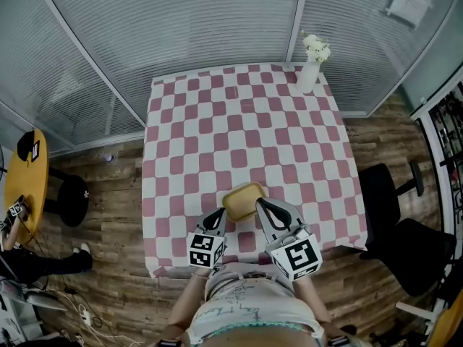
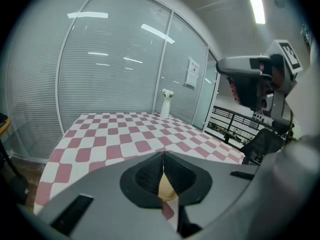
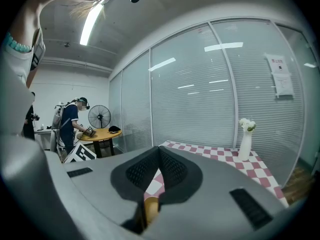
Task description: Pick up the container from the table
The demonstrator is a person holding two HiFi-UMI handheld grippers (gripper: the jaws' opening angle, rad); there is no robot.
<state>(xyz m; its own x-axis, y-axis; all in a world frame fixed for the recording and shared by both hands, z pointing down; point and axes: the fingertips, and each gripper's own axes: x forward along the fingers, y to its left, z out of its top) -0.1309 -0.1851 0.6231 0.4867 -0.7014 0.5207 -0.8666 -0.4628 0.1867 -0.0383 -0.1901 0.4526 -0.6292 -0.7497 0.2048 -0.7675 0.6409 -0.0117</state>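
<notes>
I look down on the desk (image 1: 246,121) under its pink-and-white checked cloth. My left gripper (image 1: 216,217) and right gripper (image 1: 265,207) hang over its near edge, each with its jaws closed tip to tip on nothing. The yellow container (image 1: 243,200) sits on the cloth between them, just beside both, and a white vase (image 1: 309,76) of flowers stands at the far right corner.

Grey left tongs (image 1: 221,212) and right tongs (image 1: 260,204) carry black-and-white marker cubes (image 1: 207,250).
</notes>
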